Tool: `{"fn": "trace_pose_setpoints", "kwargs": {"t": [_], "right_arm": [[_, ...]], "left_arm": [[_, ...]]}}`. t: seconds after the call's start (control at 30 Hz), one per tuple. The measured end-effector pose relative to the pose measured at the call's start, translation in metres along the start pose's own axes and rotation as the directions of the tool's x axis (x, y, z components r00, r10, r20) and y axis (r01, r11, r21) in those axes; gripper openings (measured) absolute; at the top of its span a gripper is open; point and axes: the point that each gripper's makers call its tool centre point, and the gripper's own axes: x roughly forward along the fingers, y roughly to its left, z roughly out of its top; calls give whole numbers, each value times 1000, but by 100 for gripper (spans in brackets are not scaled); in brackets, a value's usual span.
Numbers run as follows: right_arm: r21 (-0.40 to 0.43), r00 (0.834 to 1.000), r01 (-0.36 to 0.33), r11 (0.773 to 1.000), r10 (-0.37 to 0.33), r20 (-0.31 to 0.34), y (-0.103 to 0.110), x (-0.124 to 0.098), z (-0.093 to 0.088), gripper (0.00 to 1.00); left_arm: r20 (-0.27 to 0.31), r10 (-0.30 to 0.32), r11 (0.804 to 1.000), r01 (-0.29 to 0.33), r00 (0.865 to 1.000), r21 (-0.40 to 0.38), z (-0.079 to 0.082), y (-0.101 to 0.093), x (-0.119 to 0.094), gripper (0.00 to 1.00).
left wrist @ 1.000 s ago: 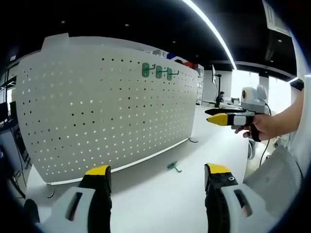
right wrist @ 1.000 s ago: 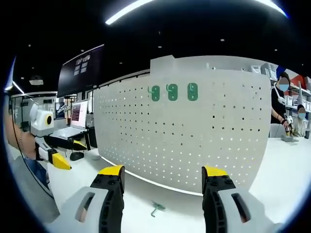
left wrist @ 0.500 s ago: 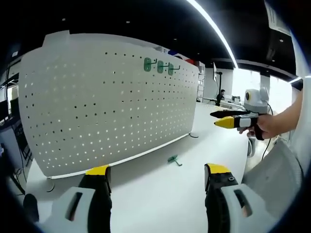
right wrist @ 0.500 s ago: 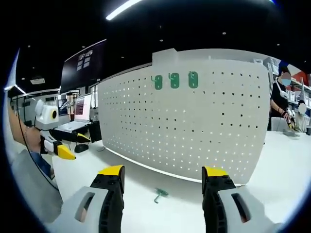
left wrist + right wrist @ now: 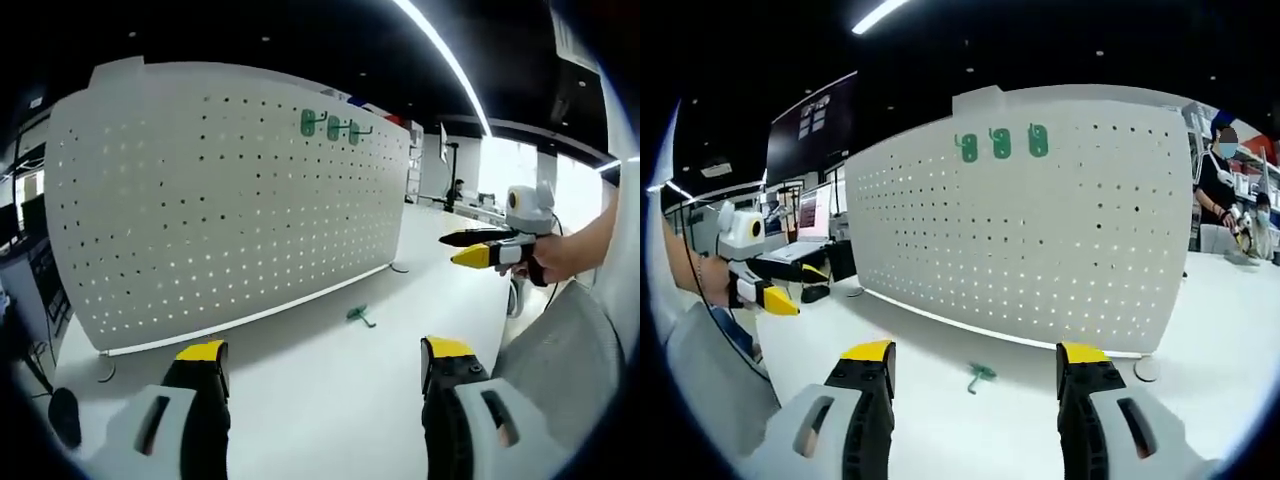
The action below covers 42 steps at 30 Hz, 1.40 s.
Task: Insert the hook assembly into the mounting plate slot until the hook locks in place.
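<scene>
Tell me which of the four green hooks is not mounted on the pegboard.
The small green plastic hook lying loose on the white table, in front of the white perforated pegboard; the three others hang near its top.

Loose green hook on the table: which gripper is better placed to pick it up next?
Probably the right gripper: the green hook lies on the table centred between its open jaws. In the left gripper view it lies farther off.

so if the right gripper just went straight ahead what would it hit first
Probably the loose green hook on the table, lying between the right gripper and the pegboard; if it passes above the hook, the pegboard. Depth is unclear.
</scene>
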Motion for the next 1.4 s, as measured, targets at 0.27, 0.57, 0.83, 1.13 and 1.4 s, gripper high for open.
{"fn": "trace_pose_setpoints", "kwargs": {"t": [0.27,0.57,0.83,1.13,1.4], "right_arm": [[9,1000,-9,1000,9,-19,2,-2,-8,63],[25,999,-12,1000,13,-44,4,-7,-18,63],[23,998,-21,1000,23,-55,6,-10,-19,63],[27,995,-44,999,46,-87,12,-12,-25,63],[37,994,-45,998,49,-96,12,-13,-28,63]], "left_arm": [[-26,14,1000,-15,1000,-22,-14,3,-9,80],[-38,24,999,-25,999,-33,-22,5,-13,80],[-43,21,999,-22,999,-43,-26,4,-14,80],[-46,17,999,-20,999,-45,-27,3,-14,80],[-49,13,999,-15,999,-43,-27,2,-14,80]]}}
